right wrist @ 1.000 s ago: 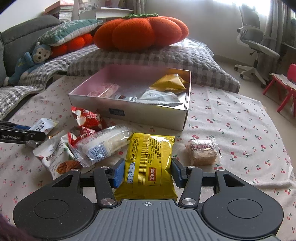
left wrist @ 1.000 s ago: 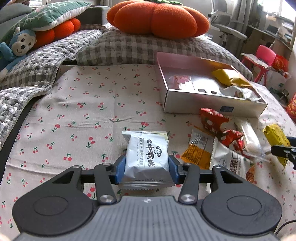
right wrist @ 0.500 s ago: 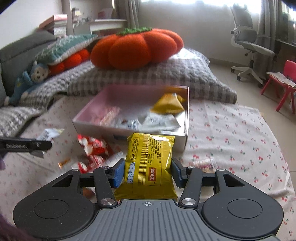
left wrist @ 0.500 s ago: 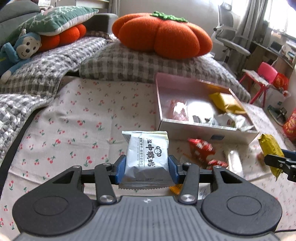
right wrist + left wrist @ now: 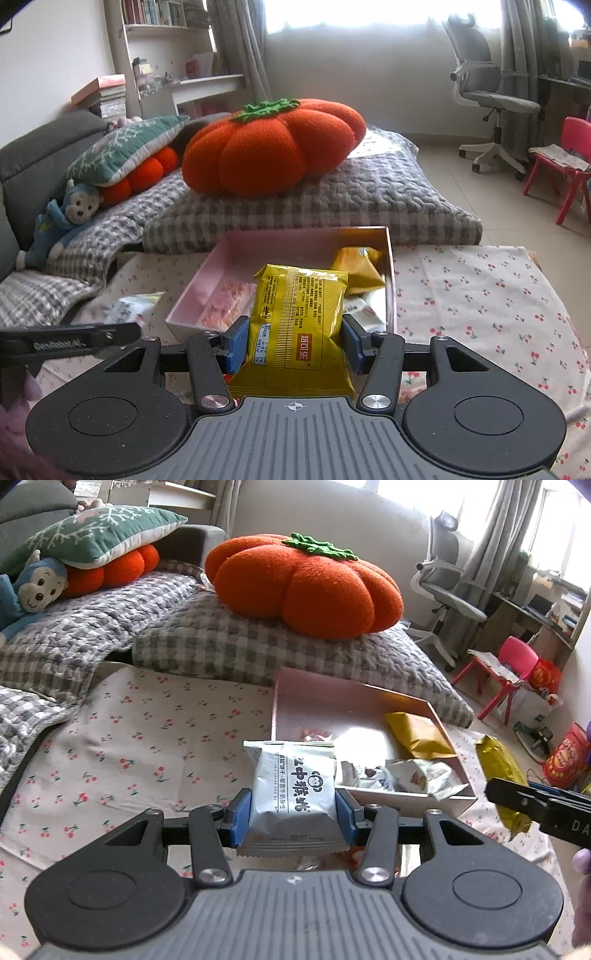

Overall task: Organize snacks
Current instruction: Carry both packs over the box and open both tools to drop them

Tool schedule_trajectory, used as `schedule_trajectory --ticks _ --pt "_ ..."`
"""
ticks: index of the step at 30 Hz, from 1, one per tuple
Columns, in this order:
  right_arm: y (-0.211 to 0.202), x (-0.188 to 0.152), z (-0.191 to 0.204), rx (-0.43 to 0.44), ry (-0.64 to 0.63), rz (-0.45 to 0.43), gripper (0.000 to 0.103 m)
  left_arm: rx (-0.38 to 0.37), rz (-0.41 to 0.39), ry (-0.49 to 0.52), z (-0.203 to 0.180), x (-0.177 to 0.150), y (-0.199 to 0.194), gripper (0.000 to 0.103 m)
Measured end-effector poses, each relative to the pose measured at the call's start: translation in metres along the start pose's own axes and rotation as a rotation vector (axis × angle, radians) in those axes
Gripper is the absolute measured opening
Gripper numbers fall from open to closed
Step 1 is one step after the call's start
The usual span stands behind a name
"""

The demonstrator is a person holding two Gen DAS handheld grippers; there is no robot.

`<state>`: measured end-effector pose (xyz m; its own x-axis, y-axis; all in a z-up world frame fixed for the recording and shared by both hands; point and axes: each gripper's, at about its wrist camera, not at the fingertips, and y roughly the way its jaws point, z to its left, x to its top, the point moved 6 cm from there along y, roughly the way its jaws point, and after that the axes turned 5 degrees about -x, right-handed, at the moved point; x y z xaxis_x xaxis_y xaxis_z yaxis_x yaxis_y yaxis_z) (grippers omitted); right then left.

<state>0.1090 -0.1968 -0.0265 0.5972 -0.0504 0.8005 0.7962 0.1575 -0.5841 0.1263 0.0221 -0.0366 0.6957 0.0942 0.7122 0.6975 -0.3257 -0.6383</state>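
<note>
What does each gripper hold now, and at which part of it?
The left gripper holds the white snack packet by its two side edges, near the lower end. The right gripper holds the yellow snack packet likewise.

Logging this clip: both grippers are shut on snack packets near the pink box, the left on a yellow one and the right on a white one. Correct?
Colours are swapped. The left gripper holds the white packet, per the left wrist view; the right gripper holds the yellow packet. Both are shut, near the pink box.

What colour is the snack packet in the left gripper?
Pale grey-white with dark printed characters and a monkey face: the grey-white snack packet in the left gripper, clearest in the left wrist view.
</note>
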Motion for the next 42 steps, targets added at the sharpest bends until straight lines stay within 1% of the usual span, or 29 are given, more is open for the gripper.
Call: schedule_trajectory --ticks 8,12,15,18,23,25,27,30,36,39,42 --pt "0.015 0.014 -0.001 0.003 0.067 -0.001 0.051 -0.008 0.002 -0.027 -0.011 0.009 0.023 0.044" --pt "0.028 0.017 -0.007 0.002 0.110 0.006 0.051 -0.023 0.003 -0.063 -0.015 0.011 0.037 0.044" --pt "0.038 0.016 -0.012 0.001 0.142 0.018 0.051 -0.016 0.003 -0.072 -0.020 0.013 0.049 0.044" --pt "0.046 0.016 -0.016 -0.006 0.155 0.024 0.051 -0.022 -0.021 -0.075 -0.028 0.016 0.056 0.044" --pt "0.060 0.020 -0.025 -0.002 0.167 0.024 0.051 -0.027 -0.054 -0.012 -0.047 0.022 0.069 0.044" --pt "0.067 0.023 -0.029 0.013 0.177 0.021 0.051 -0.022 -0.046 0.018 -0.054 0.022 0.078 0.044" --pt "0.074 0.027 -0.031 0.025 0.176 0.019 0.051 -0.003 -0.041 0.075 -0.061 0.022 0.088 0.044" --pt "0.085 0.029 -0.032 0.047 0.170 0.030 0.051 0.013 -0.029 0.126 -0.062 0.021 0.101 0.044" --pt "0.111 0.025 -0.027 0.054 0.150 0.059 0.051 0.016 -0.001 0.101 -0.050 0.020 0.119 0.044" --pt "0.121 0.021 -0.025 0.059 0.151 0.071 0.051 0.014 -0.014 0.092 -0.046 0.022 0.119 0.044" --pt "0.128 0.020 -0.027 0.072 0.178 0.075 0.051 0.012 -0.024 0.103 -0.045 0.023 0.119 0.045"
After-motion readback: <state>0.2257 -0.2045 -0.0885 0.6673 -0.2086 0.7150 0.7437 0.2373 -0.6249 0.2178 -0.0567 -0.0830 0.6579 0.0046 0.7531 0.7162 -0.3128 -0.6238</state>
